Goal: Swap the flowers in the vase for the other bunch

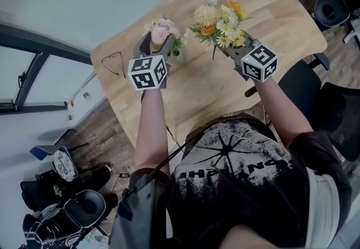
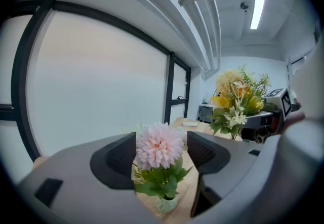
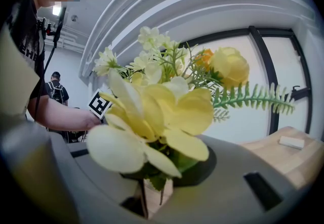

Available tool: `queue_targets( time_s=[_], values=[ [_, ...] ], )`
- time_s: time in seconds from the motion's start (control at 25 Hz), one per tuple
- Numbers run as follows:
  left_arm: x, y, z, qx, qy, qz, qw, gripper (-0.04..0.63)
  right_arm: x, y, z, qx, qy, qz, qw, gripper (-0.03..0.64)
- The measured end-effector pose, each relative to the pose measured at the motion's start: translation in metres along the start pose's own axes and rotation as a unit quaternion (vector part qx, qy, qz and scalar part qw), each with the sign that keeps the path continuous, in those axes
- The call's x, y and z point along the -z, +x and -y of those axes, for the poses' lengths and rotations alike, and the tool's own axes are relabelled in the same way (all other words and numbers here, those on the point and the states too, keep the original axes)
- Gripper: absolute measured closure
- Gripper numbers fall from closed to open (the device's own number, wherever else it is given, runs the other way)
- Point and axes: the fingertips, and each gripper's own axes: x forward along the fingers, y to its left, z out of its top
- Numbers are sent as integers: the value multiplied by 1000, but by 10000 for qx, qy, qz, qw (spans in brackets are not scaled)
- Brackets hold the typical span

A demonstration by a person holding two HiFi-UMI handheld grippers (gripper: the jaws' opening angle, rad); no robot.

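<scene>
My left claw (image 2: 161, 153) gapes around the pink flowers (image 2: 159, 144); snag them and I tip the vase (image 2: 166, 203). Right claw (image 3: 152, 195) clamps the yellow bunch (image 3: 167, 112).

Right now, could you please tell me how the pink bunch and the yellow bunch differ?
The pink bunch stands in the small vase on the table; the yellow bunch is held by its stems in the shut right gripper. The open left gripper only flanks the pink bunch. The pink bunch is small; the yellow bunch is fuller, mixing yellow, orange and white blooms. Both have green leaves.
</scene>
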Motion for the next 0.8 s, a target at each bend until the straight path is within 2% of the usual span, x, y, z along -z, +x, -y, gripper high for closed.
queue_targets(
  time_s=[0.32,0.48,0.8],
  values=[
    [8,0,-6,-40,-108,-53,9999,296,5,1,2,14,24,-61,10000,532],
    [10,-4,-6,-19,-237,2,9997,398,6,1,4,10,62,-57,10000,532],
    [8,-10,-5,3,-354,139,9993,473,10,2,4,-47,83,-85,9999,532]
  ],
)
